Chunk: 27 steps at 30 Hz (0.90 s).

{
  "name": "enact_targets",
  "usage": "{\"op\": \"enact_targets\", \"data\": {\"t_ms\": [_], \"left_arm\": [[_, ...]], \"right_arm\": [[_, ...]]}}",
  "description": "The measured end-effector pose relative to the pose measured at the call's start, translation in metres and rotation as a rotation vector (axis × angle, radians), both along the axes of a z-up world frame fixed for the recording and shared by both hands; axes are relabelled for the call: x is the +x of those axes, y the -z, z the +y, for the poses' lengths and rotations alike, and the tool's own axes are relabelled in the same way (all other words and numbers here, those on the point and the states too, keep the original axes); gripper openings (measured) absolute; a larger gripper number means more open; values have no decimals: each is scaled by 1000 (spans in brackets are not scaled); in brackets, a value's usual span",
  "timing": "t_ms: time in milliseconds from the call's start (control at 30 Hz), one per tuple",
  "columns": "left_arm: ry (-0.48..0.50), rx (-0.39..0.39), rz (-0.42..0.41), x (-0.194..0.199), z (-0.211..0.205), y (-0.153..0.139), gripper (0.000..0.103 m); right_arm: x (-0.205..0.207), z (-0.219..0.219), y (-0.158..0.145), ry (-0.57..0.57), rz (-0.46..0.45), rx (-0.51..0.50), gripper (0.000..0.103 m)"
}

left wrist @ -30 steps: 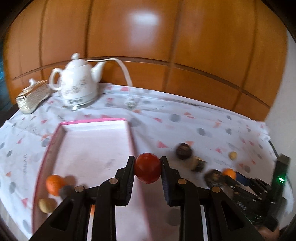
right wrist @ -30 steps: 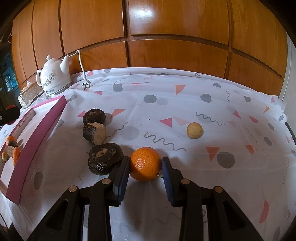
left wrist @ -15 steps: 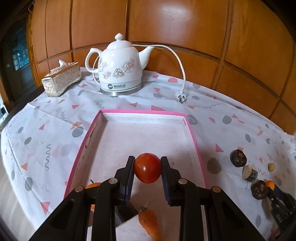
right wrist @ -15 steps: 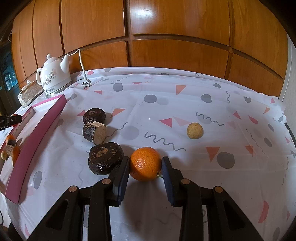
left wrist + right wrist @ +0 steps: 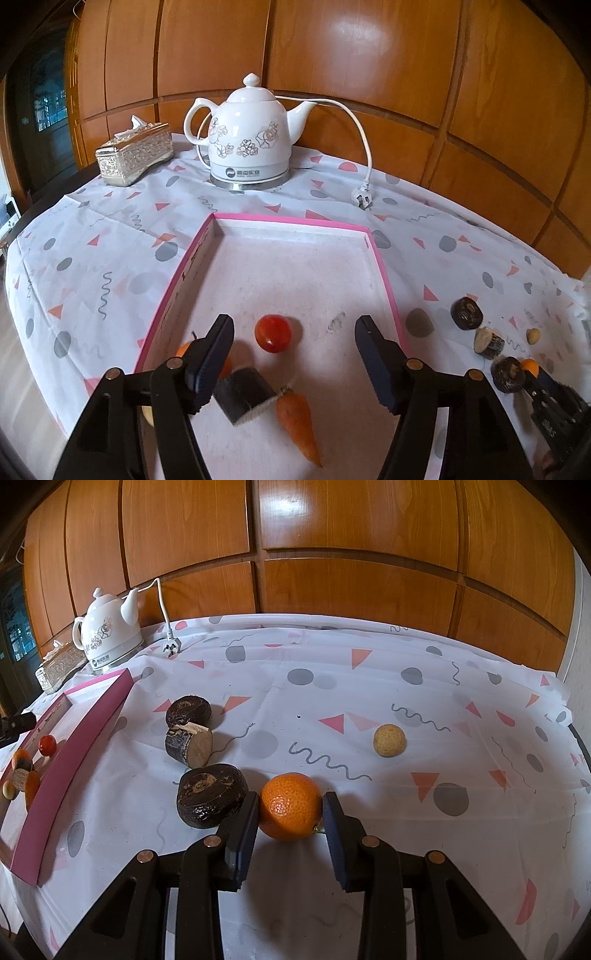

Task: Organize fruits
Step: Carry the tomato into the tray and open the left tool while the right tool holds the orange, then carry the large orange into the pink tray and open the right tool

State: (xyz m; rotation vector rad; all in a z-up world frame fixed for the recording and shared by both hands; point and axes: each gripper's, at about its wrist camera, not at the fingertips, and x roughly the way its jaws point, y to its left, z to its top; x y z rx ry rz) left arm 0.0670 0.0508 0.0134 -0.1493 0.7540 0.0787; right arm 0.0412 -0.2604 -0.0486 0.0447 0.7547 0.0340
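While the left gripper [image 5: 293, 345] hangs spread wide over the pink-rimmed rectangular tray [image 5: 384, 273], one small red tomato [image 5: 272, 333] lies loose on the tray floor between its fingers, near one carrot [image 5: 297, 421] and one dark cut chunk [image 5: 243, 395]. Rightward on the patterned tablecloth [image 5: 369, 686] sit three dark round pieces [image 5: 211, 799], then the right gripper [image 5: 290, 814] pinching one orange mandarin [image 5: 290, 805], and one small tan ball [image 5: 389, 740].
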Motion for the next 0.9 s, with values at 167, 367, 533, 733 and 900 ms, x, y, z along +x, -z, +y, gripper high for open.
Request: {"op": "enact_targets", "data": {"t_ms": [167,367,533,733,900], "left_arm": [[6,10,-9,-13,-3,-2,76],[8,22,-11,-21,-1,-3,76],[-11,24,-5,-22,3,-1,77],[-8,22,-2,-25,7,-2,77],[-14,22,-7,-30,13,-3,79]], "right_arm": [[0,-1,-2,-2,1,11,34],[-11,-3,-16,4,-20,33,34],[-23,16,-36,-58,-56,46,34],[-20,68,-51,-242,-60,78,34],[-8,112,-60,-368,-47,110,34]]}}
